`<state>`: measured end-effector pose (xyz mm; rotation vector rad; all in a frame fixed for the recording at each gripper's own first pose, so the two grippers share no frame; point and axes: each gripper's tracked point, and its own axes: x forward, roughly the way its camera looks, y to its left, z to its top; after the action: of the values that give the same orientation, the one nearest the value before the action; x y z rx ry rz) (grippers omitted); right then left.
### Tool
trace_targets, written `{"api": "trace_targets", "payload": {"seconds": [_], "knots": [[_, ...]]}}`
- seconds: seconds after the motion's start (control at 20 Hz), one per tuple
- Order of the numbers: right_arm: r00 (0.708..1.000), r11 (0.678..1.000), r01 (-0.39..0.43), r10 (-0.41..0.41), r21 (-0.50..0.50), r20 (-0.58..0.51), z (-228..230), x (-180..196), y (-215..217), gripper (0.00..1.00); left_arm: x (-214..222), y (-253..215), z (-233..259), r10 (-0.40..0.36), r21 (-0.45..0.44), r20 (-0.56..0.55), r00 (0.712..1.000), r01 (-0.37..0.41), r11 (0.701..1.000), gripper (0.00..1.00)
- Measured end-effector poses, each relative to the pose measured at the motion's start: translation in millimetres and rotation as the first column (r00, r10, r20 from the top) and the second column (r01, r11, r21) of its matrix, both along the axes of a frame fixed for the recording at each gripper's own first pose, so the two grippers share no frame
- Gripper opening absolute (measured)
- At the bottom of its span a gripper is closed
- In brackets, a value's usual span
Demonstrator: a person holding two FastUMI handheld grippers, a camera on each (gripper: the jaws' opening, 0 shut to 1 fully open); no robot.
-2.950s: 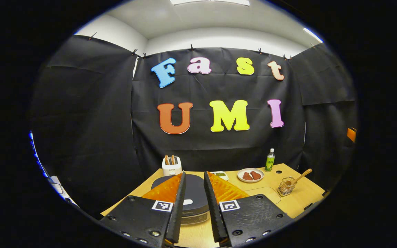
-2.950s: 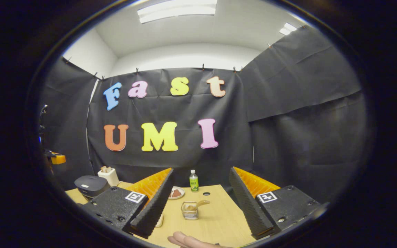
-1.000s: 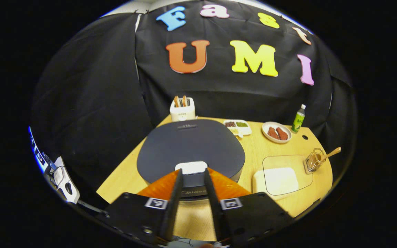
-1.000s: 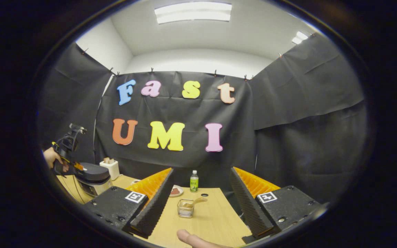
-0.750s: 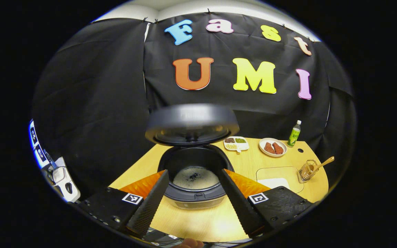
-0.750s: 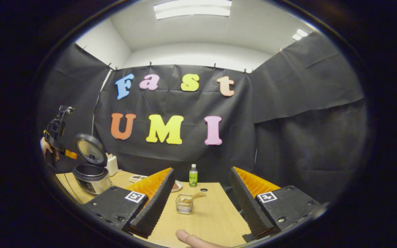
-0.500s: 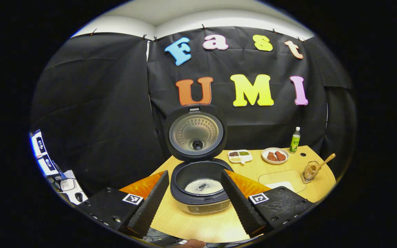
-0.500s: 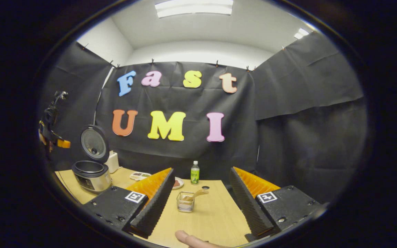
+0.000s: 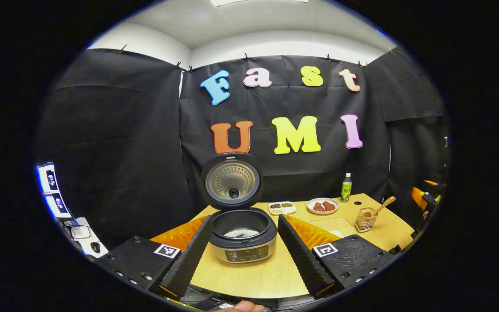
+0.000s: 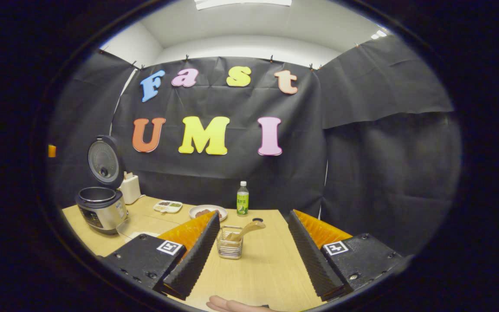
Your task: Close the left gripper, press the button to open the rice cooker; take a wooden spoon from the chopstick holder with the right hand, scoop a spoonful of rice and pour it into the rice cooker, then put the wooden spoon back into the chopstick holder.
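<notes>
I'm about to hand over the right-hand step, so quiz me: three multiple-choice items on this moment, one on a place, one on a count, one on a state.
1. Where is the wooden spoon?
A. In the chopstick holder
B. Inside the rice cooker
C. Flat on the table

2. How many bottles stand on the table?
A. None
B. One
C. Three

3. How is the rice cooker's lid?
A. Shut
B. Lifted off, lying on the table
C. Swung up, open

Key:
1 A: the spoon leans out of the wire holder, ahead of the open right gripper.
2 B: a single green bottle stands by the wall.
3 C: the lid stands upright behind the pot, seen between the left gripper fingers.
</notes>
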<state>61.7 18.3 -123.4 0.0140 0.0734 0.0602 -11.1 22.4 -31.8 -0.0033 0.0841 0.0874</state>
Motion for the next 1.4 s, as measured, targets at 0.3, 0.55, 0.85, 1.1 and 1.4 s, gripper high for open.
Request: {"api": "trace_targets", "payload": {"seconds": [0.3, 0.55, 0.85, 1.1, 1.4], "knots": [[1.000, 0.999, 0.006, -0.005, 0.054, -0.030, -46, 54, 3, 1.00, -50, -15, -9, 0.003, 0.030, 0.075, 0.997, -0.005, 1.000, 0.96], [0.993, 0.995, -0.024, 0.036, 0.100, -0.114, -83, 105, 21, 0.90, -86, -22, -17, 0.014, 0.023, 0.116, 0.993, -0.016, 1.000, 0.96], [0.977, 0.992, -0.016, 0.043, 0.128, -0.210, -126, 158, 32, 0.90, -96, -52, -16, -0.085, 0.026, 0.126, 0.988, 0.082, 0.996, 0.96], [0.955, 0.968, -0.049, 0.118, 0.248, -0.272, -134, 189, 49, 0.54, -93, -61, -21, -0.119, -0.013, 0.099, 0.988, 0.120, 0.993, 0.96], [0.980, 0.974, -0.075, 0.112, 0.215, -0.166, -90, 192, 58, 0.18, -91, -47, -25, -0.119, -0.028, 0.100, 0.988, 0.123, 0.992, 0.96]]}}
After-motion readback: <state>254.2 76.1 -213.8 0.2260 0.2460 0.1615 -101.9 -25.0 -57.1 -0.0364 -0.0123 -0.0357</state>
